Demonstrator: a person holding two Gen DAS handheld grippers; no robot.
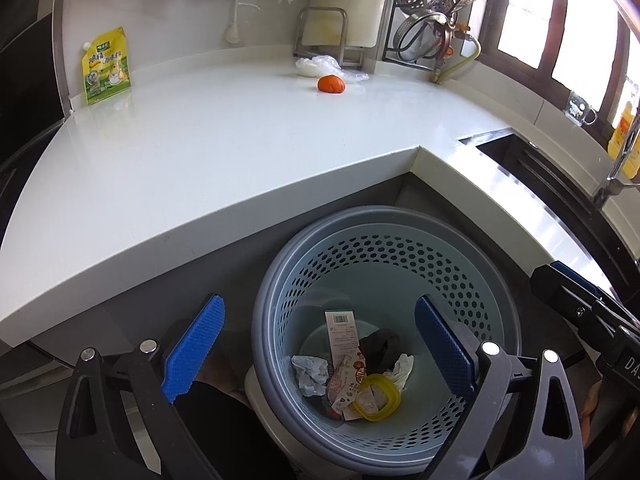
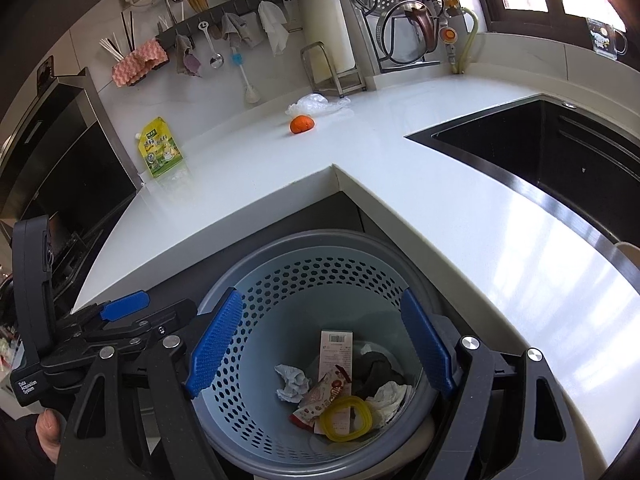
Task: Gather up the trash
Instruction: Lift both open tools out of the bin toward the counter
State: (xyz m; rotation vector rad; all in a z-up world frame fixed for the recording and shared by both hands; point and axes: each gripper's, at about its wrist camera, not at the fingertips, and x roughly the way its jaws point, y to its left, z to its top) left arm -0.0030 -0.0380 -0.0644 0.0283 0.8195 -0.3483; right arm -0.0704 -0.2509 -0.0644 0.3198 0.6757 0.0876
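A grey-blue perforated bin (image 1: 384, 216) (image 2: 304, 240) stands on the floor in the counter's inner corner. Inside lie a yellow ring (image 1: 378, 396) (image 2: 346, 418), a barcoded carton (image 1: 342, 330), crumpled tissues (image 2: 290, 382), a snack wrapper and something dark. My left gripper (image 1: 318, 304) hangs open over the bin, nothing between its blue pads. My right gripper (image 2: 320, 296) is open above it too, also with nothing in it. On the white counter (image 1: 224, 148) rest an orange fruit or peel (image 1: 331, 84) (image 2: 302, 124), a clear plastic bag (image 1: 332, 66) (image 2: 316, 104) and a yellow-green pouch (image 1: 106, 66) (image 2: 162, 148).
A dark sink (image 2: 552, 160) is sunk into the counter on the right. At the back stand a cutting board in a holder (image 1: 344, 8), a pot rack (image 1: 436, 20) and a rail of hanging utensils (image 2: 224, 20). A dark appliance (image 2: 60, 152) borders the left.
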